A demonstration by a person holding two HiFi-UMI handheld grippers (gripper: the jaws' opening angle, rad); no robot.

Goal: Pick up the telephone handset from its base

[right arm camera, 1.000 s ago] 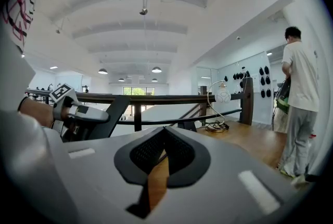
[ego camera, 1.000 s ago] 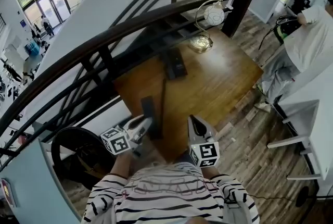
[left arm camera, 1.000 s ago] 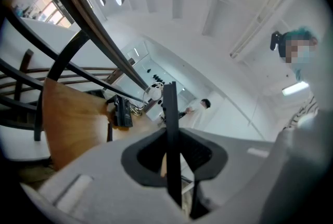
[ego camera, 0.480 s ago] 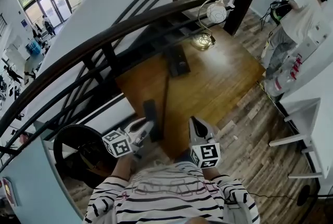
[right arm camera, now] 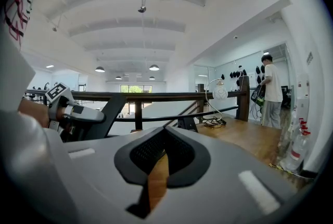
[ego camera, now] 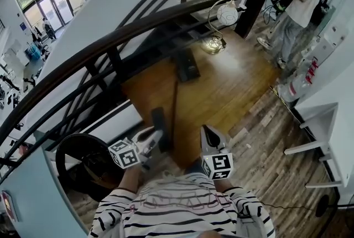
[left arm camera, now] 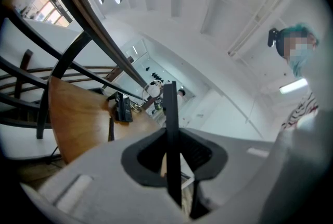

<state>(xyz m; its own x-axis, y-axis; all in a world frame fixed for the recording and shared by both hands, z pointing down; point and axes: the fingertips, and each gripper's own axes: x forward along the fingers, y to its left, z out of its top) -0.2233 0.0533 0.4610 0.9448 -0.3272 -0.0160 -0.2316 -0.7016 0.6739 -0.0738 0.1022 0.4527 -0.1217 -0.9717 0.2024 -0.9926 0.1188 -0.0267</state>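
The black telephone handset (ego camera: 159, 120) is off its base, and my left gripper (ego camera: 155, 134) is shut on its lower end at the near edge of the wooden table (ego camera: 232, 87). In the left gripper view the handset (left arm camera: 169, 113) stands edge-on, clamped between the jaws of the left gripper (left arm camera: 169, 154). A dark cord (ego camera: 175, 104) runs from it to the black telephone base (ego camera: 187, 65) farther along the table, also seen as the base (left arm camera: 124, 108). My right gripper (ego camera: 206, 130) hovers shut and empty beside the left one, its jaws (right arm camera: 160, 158) closed.
A dark curved stair railing (ego camera: 110, 37) borders the table's left and far sides. A globe lamp (ego camera: 227, 14) stands at the far corner. A person (ego camera: 296, 4) stands at the back right near bottles (ego camera: 301, 84). A round black object (ego camera: 83, 154) sits at the lower left.
My left gripper and the handset have shifted slightly toward me. The person at the back right has walked farther away. My right gripper has stayed put.
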